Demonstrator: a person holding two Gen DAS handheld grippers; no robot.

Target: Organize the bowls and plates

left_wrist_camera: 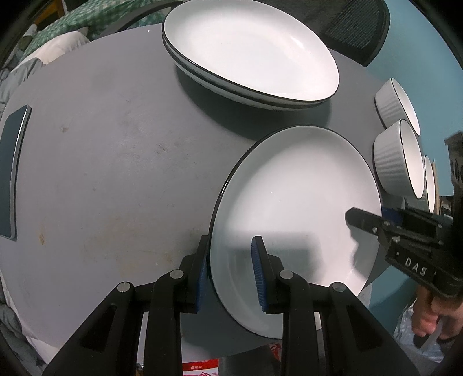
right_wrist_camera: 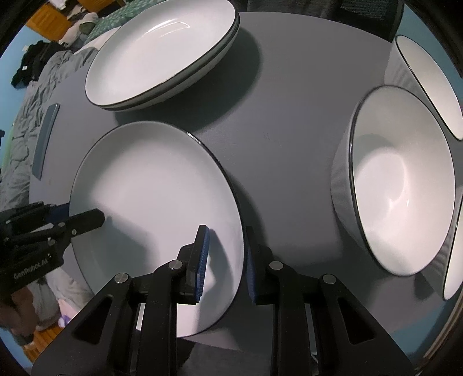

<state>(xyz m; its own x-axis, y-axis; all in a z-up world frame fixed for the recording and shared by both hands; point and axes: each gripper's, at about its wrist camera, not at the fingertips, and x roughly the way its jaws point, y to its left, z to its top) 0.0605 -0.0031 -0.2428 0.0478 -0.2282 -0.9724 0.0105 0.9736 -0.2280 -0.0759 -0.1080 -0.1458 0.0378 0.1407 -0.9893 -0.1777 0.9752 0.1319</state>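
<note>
A white plate with a black rim [left_wrist_camera: 295,191] [right_wrist_camera: 150,185] hangs just over the grey table [left_wrist_camera: 115,144], gripped on both sides. My left gripper [left_wrist_camera: 231,266] is shut on its near-left rim, one blue pad inside the plate and one outside. My right gripper [right_wrist_camera: 225,263] is shut on the opposite rim in the same way. Each wrist view shows the other gripper at the plate's far side: the right gripper [left_wrist_camera: 363,221] and the left gripper [right_wrist_camera: 86,219]. A stack of two matching plates [left_wrist_camera: 249,52] [right_wrist_camera: 162,55] rests at the back of the table.
Three ribbed white bowls stand along the right edge: the nearest bowl [right_wrist_camera: 402,179] [left_wrist_camera: 399,162], a second bowl [right_wrist_camera: 428,84] behind it, and a third bowl [right_wrist_camera: 454,260] cut off at the frame edge. A dark phone [left_wrist_camera: 11,170] lies at the left. A black chair [left_wrist_camera: 356,26] stands behind the table.
</note>
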